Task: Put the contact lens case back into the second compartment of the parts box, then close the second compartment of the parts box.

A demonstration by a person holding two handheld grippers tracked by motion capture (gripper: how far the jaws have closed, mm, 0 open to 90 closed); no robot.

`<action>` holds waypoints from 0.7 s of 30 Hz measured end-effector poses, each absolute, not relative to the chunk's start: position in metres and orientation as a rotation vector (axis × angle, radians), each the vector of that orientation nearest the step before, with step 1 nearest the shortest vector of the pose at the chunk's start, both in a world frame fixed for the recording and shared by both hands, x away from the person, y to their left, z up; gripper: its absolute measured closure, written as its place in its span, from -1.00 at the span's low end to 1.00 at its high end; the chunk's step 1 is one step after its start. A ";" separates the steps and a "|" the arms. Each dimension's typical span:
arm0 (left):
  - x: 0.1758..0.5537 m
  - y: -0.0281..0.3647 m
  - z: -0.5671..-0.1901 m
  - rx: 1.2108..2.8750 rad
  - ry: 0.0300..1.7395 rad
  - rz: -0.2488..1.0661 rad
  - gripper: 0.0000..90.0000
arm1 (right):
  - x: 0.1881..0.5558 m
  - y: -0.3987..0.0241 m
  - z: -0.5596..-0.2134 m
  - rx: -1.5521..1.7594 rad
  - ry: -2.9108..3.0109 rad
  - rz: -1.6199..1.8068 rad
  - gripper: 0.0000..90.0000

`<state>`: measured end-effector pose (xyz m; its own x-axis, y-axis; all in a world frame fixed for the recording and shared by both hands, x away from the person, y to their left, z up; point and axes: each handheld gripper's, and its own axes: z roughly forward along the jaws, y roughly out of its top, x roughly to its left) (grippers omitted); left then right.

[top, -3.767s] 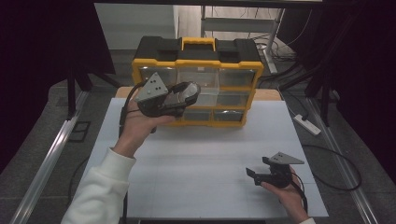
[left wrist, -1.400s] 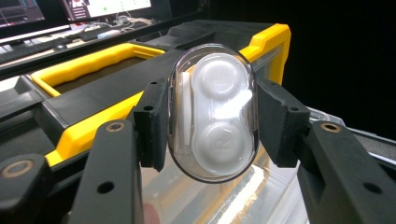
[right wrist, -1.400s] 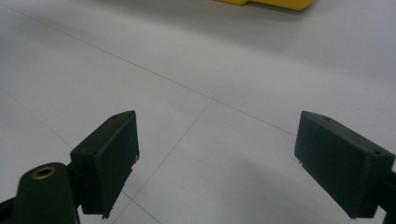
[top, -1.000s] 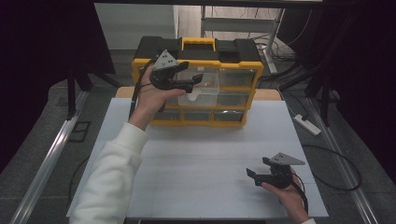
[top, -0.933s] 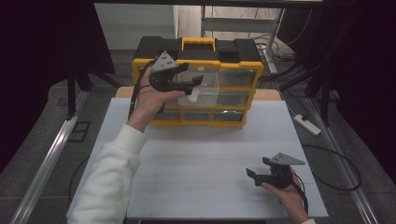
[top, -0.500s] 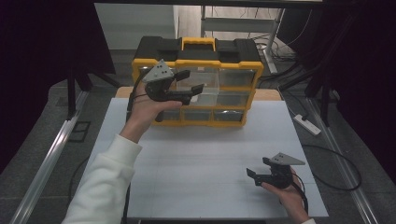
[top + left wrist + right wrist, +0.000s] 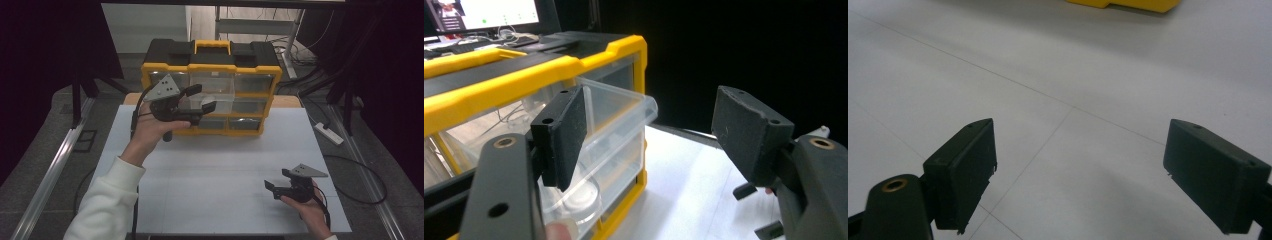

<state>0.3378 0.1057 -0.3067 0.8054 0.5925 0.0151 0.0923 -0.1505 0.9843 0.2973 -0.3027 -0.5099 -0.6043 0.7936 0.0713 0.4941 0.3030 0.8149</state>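
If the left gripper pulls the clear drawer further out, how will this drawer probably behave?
The clear drawer looks like thin, smooth plastic, so it is probably light and may slip between the pads. It already sticks out of the yellow organizer, so it could tilt or drop if pulled much further.

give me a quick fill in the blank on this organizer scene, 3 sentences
The parts organizer has a black top and a ____ frame.
One clear drawer in its top row is pulled ____.
The left claw, its jaws apart with nothing between them, is in front of the organizer, while the right claw is low over the ____ table.

Missing words: yellow; out; white
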 end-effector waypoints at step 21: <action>0.312 0.102 -0.325 1.718 0.500 0.429 -0.46 | 0.297 -0.304 -0.509 1.153 2.226 1.205 -0.71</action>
